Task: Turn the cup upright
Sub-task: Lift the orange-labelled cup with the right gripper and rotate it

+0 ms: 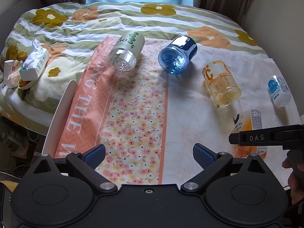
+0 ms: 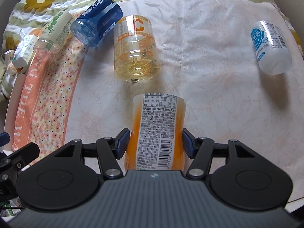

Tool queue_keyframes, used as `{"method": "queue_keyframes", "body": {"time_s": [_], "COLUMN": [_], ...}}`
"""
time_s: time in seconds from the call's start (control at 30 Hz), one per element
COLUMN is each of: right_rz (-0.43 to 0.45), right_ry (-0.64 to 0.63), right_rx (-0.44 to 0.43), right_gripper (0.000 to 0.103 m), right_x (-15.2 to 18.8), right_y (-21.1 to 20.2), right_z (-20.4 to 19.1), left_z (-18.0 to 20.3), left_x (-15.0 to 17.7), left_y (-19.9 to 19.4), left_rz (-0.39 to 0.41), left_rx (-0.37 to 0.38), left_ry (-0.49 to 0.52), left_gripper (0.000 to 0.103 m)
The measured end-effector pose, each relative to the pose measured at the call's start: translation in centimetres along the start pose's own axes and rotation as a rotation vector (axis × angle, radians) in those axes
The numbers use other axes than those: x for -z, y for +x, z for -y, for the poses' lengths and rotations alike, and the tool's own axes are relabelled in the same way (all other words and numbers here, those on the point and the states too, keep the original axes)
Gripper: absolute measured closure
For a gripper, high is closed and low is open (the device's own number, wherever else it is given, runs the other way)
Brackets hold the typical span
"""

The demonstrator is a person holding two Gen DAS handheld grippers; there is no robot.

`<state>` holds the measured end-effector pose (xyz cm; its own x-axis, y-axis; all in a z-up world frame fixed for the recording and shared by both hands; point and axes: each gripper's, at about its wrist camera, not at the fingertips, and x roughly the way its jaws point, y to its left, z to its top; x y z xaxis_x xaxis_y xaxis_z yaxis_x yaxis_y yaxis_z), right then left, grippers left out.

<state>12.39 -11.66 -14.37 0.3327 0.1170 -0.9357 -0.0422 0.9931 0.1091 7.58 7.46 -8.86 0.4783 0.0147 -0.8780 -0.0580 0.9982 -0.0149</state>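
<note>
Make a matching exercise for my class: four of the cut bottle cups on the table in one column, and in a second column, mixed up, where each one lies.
Column 1
1. blue cup
2. orange cup
3. white cup with blue label
4. green-dotted cup

Column 2
A. between the fingers of the right tongs
B. alone at the far right of the white cloth
C. on the pink floral cloth
D. at the seam where the floral cloth meets the white cloth

Pairs: 1-D, 2-A, 3-B, 4-C
</note>
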Motion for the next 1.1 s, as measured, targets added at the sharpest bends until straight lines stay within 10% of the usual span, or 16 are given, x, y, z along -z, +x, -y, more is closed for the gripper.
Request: {"method": "queue_keyframes", "body": {"time_s": [0.2,1.1], "right_rz": [0.005,0.035], "right_ry": [0.037,0.057], "right_rx": [-0.006,-0.037], "right_gripper": [0.006,0.005], "right_x": [0.0,-0.3], "right_y": [-0.1,-2.0], "right_z": [0.1,2.9], "left_z": [0.0,2.9], "left_x": [-0.1,-0.6], "left_y": [0.2,-1.0], "left_rz": [-0.007,0.017], "left_rx": [0.009,0.014], "left_ry": [0.018,0.049], "left_gripper": [0.003,0.003]}}
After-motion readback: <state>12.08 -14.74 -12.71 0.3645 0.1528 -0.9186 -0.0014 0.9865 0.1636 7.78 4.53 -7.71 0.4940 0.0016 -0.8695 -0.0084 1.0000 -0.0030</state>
